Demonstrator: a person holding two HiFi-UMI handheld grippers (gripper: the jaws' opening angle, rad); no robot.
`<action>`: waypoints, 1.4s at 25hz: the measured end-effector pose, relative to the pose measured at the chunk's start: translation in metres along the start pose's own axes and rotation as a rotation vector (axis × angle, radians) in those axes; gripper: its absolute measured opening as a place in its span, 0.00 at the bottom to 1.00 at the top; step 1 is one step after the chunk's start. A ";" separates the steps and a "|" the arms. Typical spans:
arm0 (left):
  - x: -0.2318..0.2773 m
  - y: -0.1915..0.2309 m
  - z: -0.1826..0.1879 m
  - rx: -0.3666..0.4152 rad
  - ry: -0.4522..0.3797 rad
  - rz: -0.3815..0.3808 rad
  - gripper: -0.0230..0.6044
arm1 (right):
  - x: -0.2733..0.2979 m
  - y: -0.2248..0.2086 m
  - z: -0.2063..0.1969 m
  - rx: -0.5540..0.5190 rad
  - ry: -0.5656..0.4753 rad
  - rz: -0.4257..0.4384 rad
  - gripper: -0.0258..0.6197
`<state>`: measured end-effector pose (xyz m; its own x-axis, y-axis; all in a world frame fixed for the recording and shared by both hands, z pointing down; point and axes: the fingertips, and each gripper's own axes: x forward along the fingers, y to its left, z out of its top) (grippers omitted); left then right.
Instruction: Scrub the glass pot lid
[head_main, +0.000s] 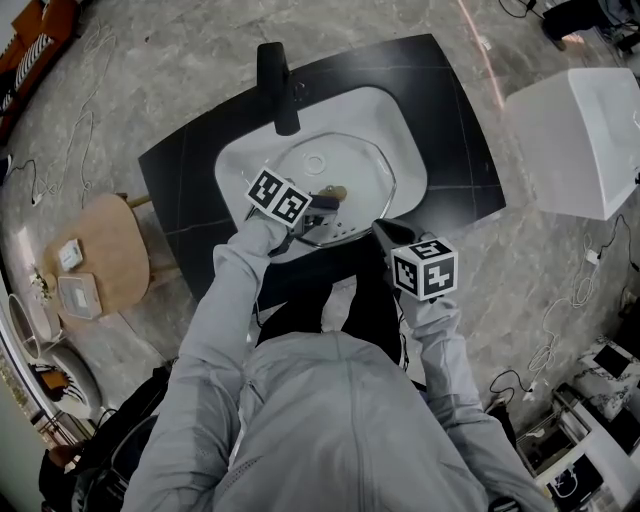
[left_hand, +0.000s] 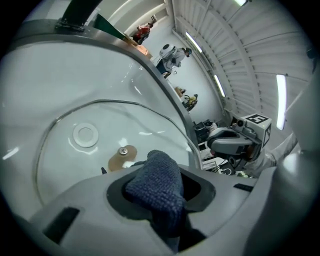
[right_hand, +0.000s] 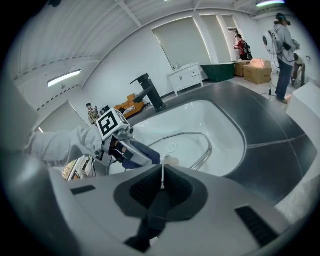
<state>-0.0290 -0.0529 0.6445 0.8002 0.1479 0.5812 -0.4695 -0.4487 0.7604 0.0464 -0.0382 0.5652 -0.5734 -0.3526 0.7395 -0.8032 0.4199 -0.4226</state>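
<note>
The clear glass pot lid with a metal rim lies in the white sink bowl, the left gripper pinches a dark blue bumpy cloth near the lid's brown knob, and the right gripper, jaws pressed together, is by the lid's edge.

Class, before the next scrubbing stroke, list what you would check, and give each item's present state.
1. Cloth held in the left gripper: ok.
2. Lid inside the sink: ok.
3. Right gripper steadying the lid: fingers shut on a thin edge, seemingly its rim: ok.
4. Cloth touching the glass: cannot tell.
5. Tap running: cannot tell, no stream shows.
</note>
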 end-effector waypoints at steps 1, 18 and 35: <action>-0.003 0.008 -0.001 -0.002 0.006 0.043 0.22 | -0.001 -0.001 0.001 -0.001 -0.001 -0.001 0.09; -0.017 0.091 0.028 -0.167 -0.089 0.324 0.22 | -0.001 -0.022 0.001 0.017 0.030 0.012 0.09; 0.023 0.087 0.086 -0.051 -0.238 0.362 0.22 | 0.003 -0.048 0.014 0.002 0.085 0.062 0.09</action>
<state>-0.0194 -0.1644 0.6987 0.6413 -0.2210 0.7348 -0.7489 -0.3888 0.5366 0.0803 -0.0711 0.5806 -0.6061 -0.2534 0.7539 -0.7671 0.4367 -0.4700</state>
